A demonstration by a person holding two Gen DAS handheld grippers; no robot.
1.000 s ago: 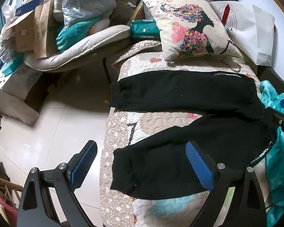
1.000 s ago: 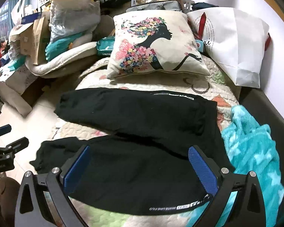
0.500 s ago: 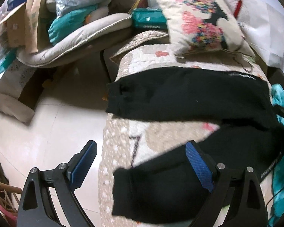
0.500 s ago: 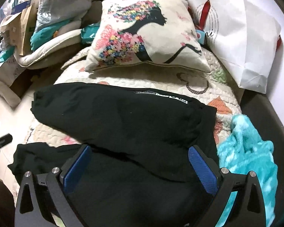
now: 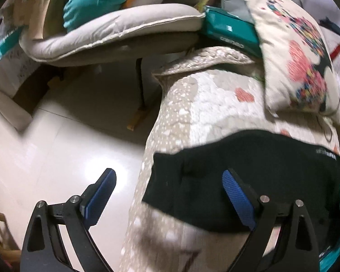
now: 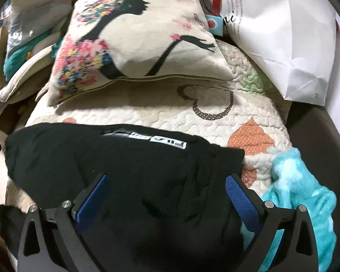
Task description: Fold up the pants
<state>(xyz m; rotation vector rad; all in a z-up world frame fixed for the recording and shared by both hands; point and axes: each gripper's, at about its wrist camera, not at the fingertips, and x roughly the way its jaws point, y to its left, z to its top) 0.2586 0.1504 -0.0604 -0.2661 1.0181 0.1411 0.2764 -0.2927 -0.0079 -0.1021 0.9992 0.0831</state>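
**Both grippers wide open over the pants, nothing gripped**

Left gripper [image 5: 168, 196]: jaws spread wide, empty; left finger over the floor [image 5: 56, 154], right finger over the black pants [image 5: 249, 172] near the bed's left edge. Contact can't be told. Right gripper [image 6: 166, 198]: jaws spread wide, empty, low over the pants [image 6: 124, 170], pointing toward the pillow [image 6: 133, 36] at the bed's far end. Pants lie across the quilt [image 6: 147, 111]; teal blanket [image 6: 299, 188] at the right edge. White bag [image 6: 283, 34] in the far right corner, contents hidden
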